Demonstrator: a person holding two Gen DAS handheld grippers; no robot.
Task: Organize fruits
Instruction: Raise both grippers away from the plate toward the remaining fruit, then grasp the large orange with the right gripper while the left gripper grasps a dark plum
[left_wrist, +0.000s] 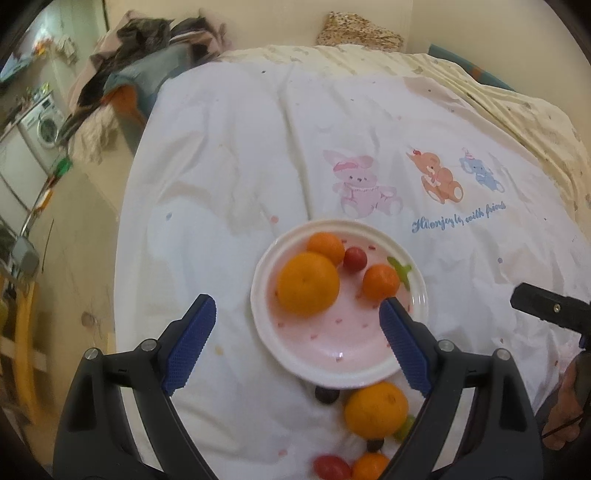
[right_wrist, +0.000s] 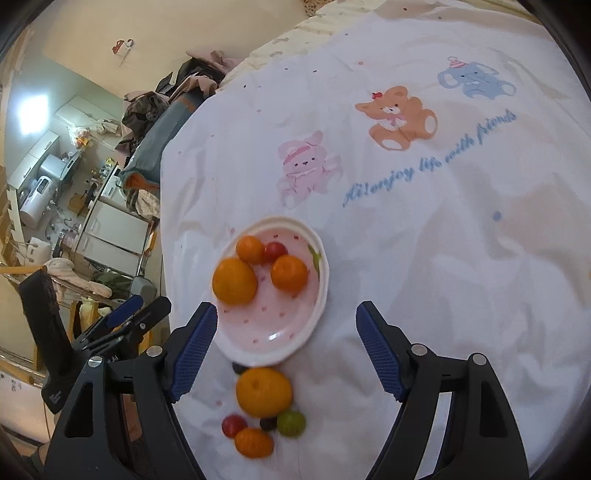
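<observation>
a round white plate (left_wrist: 415, 314) with a pink speckled well is seen resting on a bed covered by a smooth, creased white sheet (left_wrist: 240, 155) printed with cartoon animals. four fruits are already gathered on the plate: a large orange (left_wrist: 307, 283), two small glossy mandarins (left_wrist: 326, 246) (left_wrist: 380, 281) and a red cherry tomato (left_wrist: 355, 259). more fruit is left on the sheet just beside the plate's near rim: a second large orange (right_wrist: 263, 390), a small mandarin (right_wrist: 253, 442), a red cherry tomato (right_wrist: 233, 425), a green grape (right_wrist: 291, 423) and two dark round fruits, partly hidden. the task is judged roughly half done.

the left gripper (left_wrist: 297, 343) and the right gripper (right_wrist: 286, 349), both black with ribbed blue pads, are held above the plate with jaws released and spread wide; nothing is gripped by either.
</observation>
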